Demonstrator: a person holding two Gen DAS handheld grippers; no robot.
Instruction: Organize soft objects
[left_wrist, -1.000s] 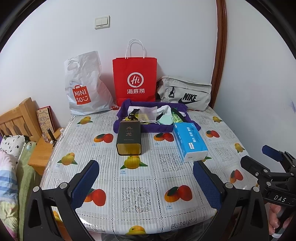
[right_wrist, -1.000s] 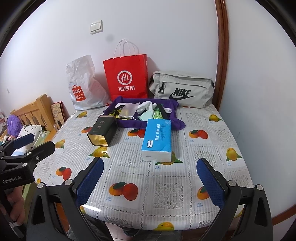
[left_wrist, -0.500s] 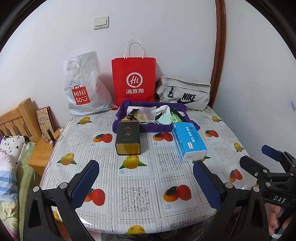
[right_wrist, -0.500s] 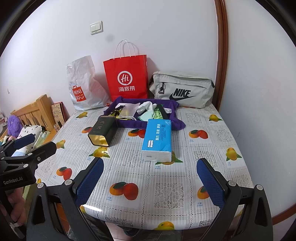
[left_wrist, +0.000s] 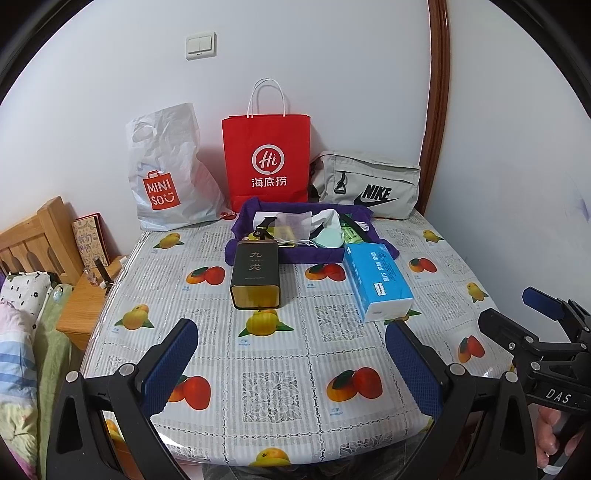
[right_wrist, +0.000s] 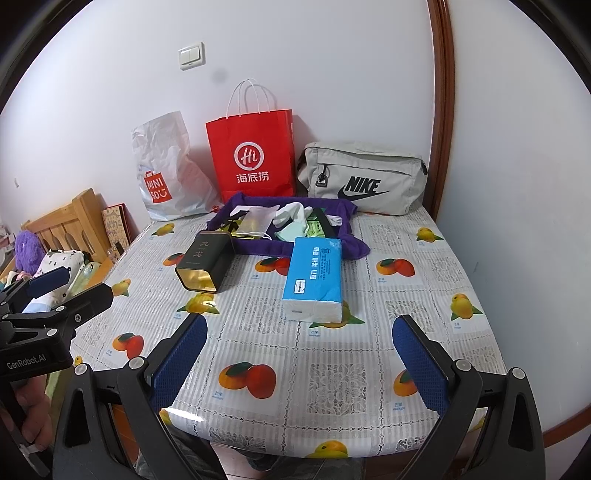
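- Left gripper (left_wrist: 291, 354) over the near edge of the table (left_wrist: 280, 391), jaws spread wide, nothing between the blue pads. Levelled forward along the tabletop, pointing toward the far edge.
- Right gripper (right_wrist: 299, 350) likewise over the near edge, toward the near right corner; jaws wide apart, empty. The two tools sit side by side, well short of any object.
- Tissue pack (right_wrist: 314, 280), blue and white, lies mid-table, right of centre, long axis running near to far. Judged the closest soft item, and nearest the right gripper.
- Dark tin (left_wrist: 255, 275) lies on its side left of the pack, gold end facing near; rigid, probably not to be sorted.
- Purple tray (right_wrist: 221, 221) beyond both, toward the far edge, touching tin and pack; holds a white sock (right_wrist: 291, 214), a pale green cloth (right_wrist: 291, 232), a mask and small packets.
- Along the far edge: white plastic bag (left_wrist: 166, 173), red paper bag (left_wrist: 266, 162), grey Nike pouch (left_wrist: 369, 188).
- Advice: approach the pack from above, straddle its short width, close gently; it will squash.
- Risk: nudging the tin or dragging the tablecloth.
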